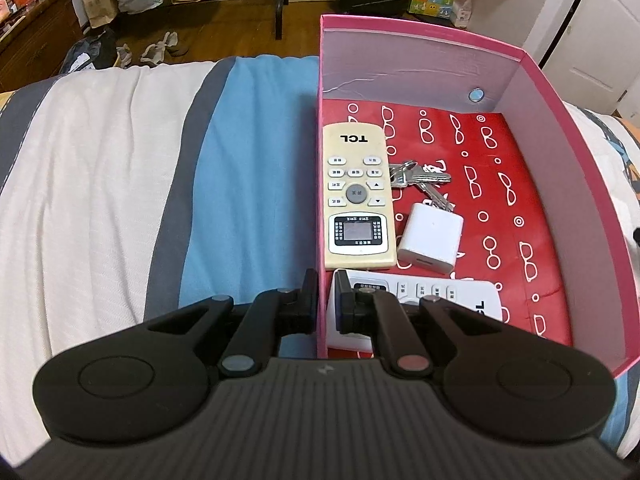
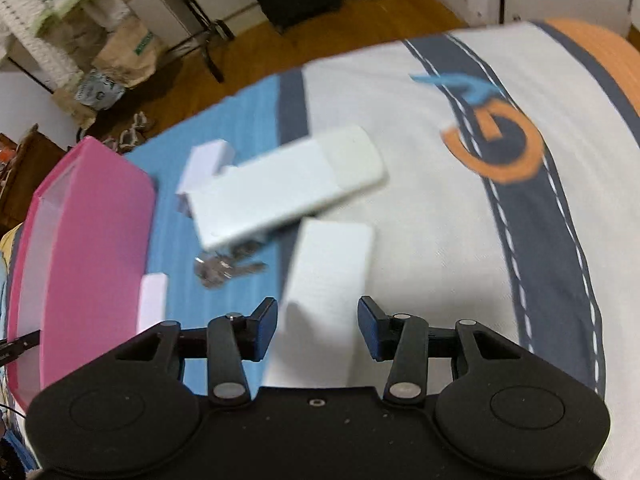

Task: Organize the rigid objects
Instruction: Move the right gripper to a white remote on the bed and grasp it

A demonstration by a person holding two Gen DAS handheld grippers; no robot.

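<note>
Right hand-held gripper (image 2: 318, 330) open, jaws astride white box (image 2: 330, 264) on bed.

Left tongs (image 1: 324, 292) partly hide white remote (image 1: 448, 296).

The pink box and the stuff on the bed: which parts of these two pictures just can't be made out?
- Left wrist view: the white remote in the pink box is half covered by the left tongs, which pinch the box wall.
- Left wrist view: the cream remote has button labels too small to read.
- Right wrist view: motion blur smears the keys and white blocks.
- Right wrist view: the near white block runs under the open right tongs.
</note>
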